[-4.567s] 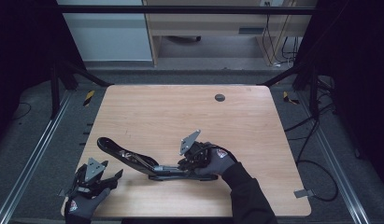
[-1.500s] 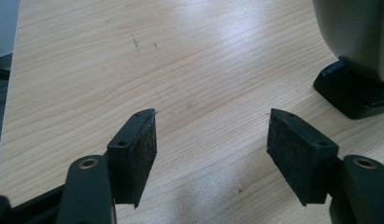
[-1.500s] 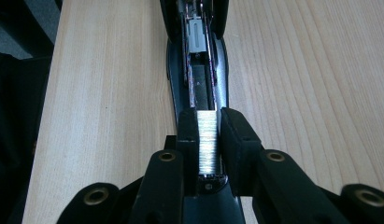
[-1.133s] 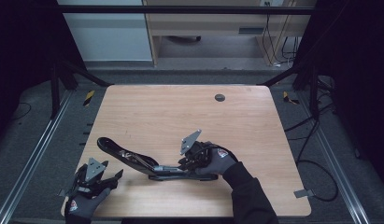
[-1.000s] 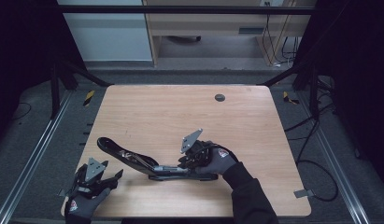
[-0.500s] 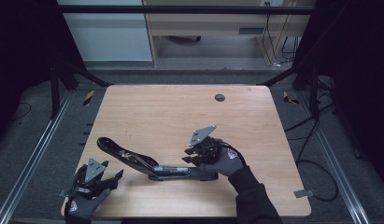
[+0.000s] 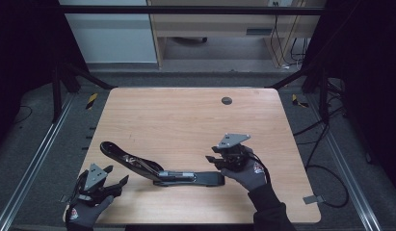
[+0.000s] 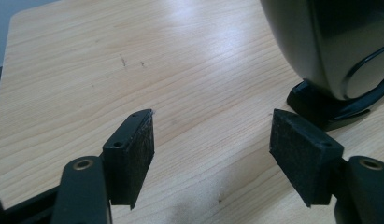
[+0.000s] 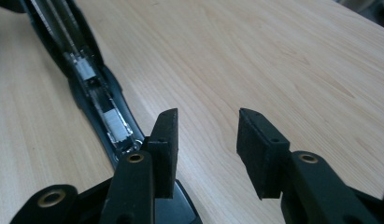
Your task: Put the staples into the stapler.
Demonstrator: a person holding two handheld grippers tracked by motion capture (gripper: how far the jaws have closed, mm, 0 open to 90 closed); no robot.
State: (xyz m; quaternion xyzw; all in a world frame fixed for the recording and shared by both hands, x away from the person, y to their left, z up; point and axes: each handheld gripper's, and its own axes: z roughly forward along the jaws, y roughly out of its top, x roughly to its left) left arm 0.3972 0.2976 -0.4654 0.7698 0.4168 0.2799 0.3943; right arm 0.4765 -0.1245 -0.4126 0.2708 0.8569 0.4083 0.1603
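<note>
Black stapler (image 7: 159, 168) near table (image 7: 186, 120) edge.

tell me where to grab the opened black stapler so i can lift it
Grip the flat base arm of the stapler across its narrow width, coming from above at its right end. That arm lies flat on the table, while the lid end slopes up and is rounded, likely slippery.

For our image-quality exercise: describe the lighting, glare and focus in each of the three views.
High view: table evenly lit, surroundings dark, picture soft. Left gripper view: glare on the stapler head's glossy black shell; near pads slightly soft. Right gripper view: sheen on the far wood, stapler's metal channel bright, close jaws blurred.
</note>
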